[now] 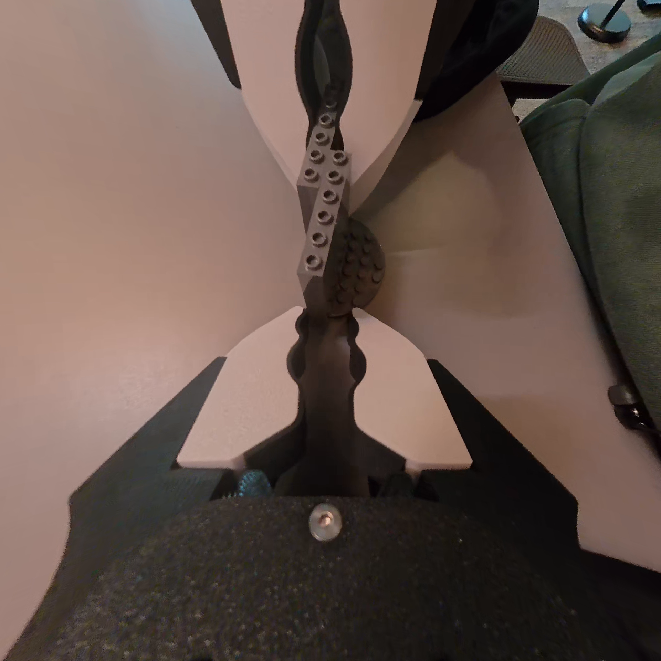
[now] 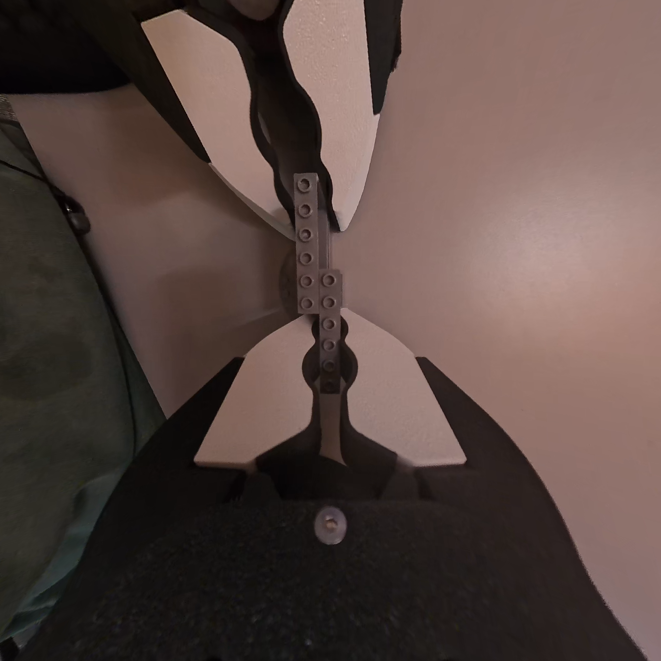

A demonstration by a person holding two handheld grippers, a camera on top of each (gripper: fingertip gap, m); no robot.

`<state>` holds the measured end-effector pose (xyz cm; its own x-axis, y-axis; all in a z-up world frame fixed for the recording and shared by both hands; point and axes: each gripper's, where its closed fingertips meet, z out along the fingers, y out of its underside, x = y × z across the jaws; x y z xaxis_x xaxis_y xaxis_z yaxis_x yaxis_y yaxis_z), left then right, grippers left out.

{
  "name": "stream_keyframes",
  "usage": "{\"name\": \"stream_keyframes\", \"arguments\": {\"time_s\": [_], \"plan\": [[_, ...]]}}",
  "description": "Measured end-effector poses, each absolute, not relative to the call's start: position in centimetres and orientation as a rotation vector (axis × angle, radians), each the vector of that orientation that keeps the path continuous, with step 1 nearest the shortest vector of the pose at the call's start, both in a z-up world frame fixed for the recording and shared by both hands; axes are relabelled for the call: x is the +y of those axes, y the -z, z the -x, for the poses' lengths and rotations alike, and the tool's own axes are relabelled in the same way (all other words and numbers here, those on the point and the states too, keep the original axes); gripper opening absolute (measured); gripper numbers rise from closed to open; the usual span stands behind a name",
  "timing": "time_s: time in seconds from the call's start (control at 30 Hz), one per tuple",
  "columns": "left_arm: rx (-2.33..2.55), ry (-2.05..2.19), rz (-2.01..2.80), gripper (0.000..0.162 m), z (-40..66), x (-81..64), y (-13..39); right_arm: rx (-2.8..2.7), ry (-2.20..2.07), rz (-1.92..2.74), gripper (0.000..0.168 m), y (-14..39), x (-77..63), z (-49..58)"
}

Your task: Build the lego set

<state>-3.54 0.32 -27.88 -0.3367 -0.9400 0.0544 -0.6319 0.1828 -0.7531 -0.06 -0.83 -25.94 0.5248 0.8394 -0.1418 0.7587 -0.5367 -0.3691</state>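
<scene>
Overhead, both views look down on a pale table [image 1: 125, 250] with two grippers meeting nose to nose above it; the left gripper [image 1: 327, 314] is pressed together on the near end of a grey six-stud lego strip [image 1: 322, 229], and the right gripper [image 2: 329, 318] is pinched on the near end of a second grey six-stud strip [image 2: 329, 332]; in each view the opposite gripper comes in from the top edge, the right gripper [image 1: 331, 118] in the left wrist view and the left gripper [image 2: 311, 214] in the right wrist view. The two strips lie side by side and overlap by two studs at their far ends, edges touching; whether they are locked together cannot be told. Just beside the left gripper's strip, on the side toward the person, sits a dark round studded lego plate [image 1: 357, 272]; in the right wrist view only a sliver of it [image 2: 286, 282] shows behind the strips. The table's edge [image 1: 543, 200] runs diagonally close to the pieces, with a person's green clothing [image 1: 608, 179] beyond it; on the opposite side the tabletop stretches bare to the frame edge; a black lamp base [image 1: 604, 21] stands on the floor past the corner.
</scene>
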Motion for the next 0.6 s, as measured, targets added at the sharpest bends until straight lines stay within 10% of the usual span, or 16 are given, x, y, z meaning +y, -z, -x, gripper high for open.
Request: {"name": "stream_keyframes", "arguments": {"time_s": [0.6], "plan": [[2.005,1.037,1.471,0.013,3.1,0.6,27.1,-1.413,-0.443,2.533,0.004,26.0,-0.8,-0.1]]}}
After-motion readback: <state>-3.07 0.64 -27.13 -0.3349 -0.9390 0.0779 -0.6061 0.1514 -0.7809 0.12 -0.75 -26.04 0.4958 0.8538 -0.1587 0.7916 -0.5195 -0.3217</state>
